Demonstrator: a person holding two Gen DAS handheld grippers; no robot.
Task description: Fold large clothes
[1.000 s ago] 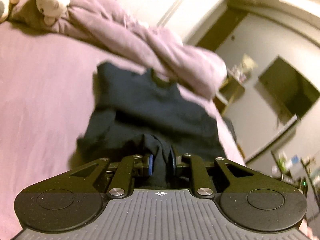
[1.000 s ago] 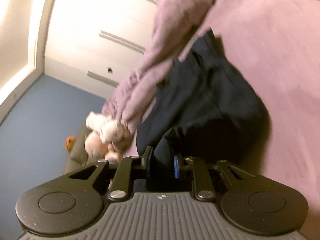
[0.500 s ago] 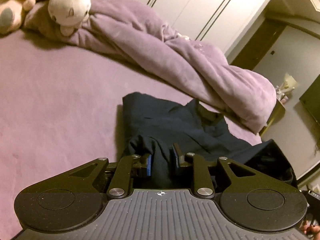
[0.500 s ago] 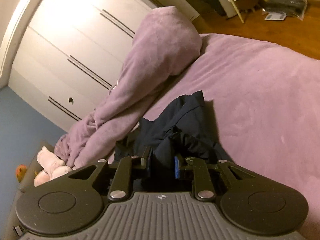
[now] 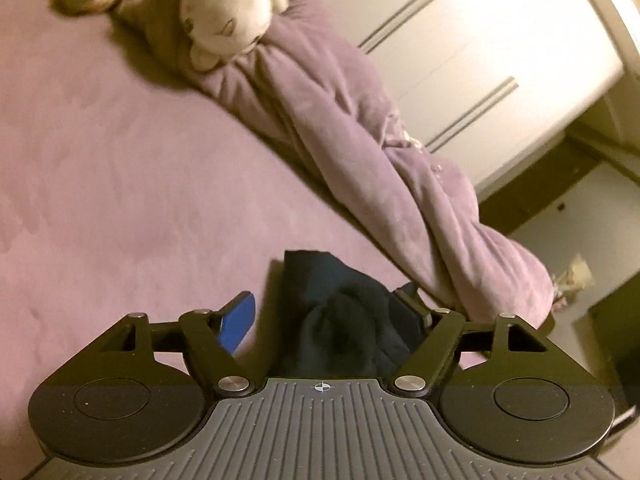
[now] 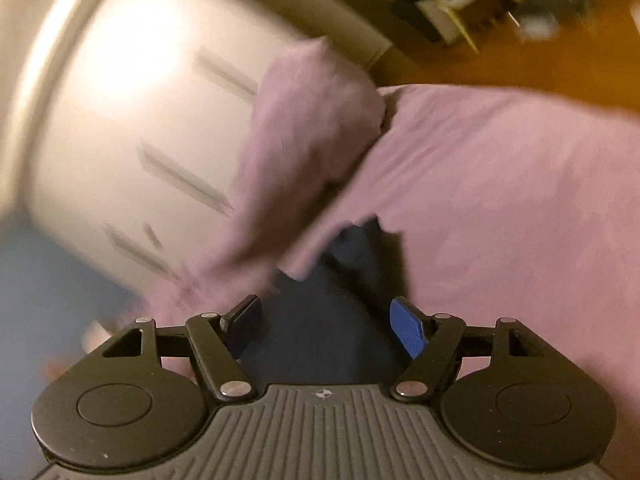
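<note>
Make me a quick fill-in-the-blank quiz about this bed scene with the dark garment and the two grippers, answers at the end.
1. The dark navy garment lies on a bed sheet coloured ____.
2. The white plush toy rests on the rumpled ____.
3. The garment sits between the left gripper pads, whose jaws are ____.
4. The right gripper pads are coloured ____.

Answers: purple; blanket; opening; blue

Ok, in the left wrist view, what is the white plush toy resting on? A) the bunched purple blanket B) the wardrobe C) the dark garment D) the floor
A: the white plush toy lies on the upper end of the bunched purple blanket, far from the dark garment.
</note>
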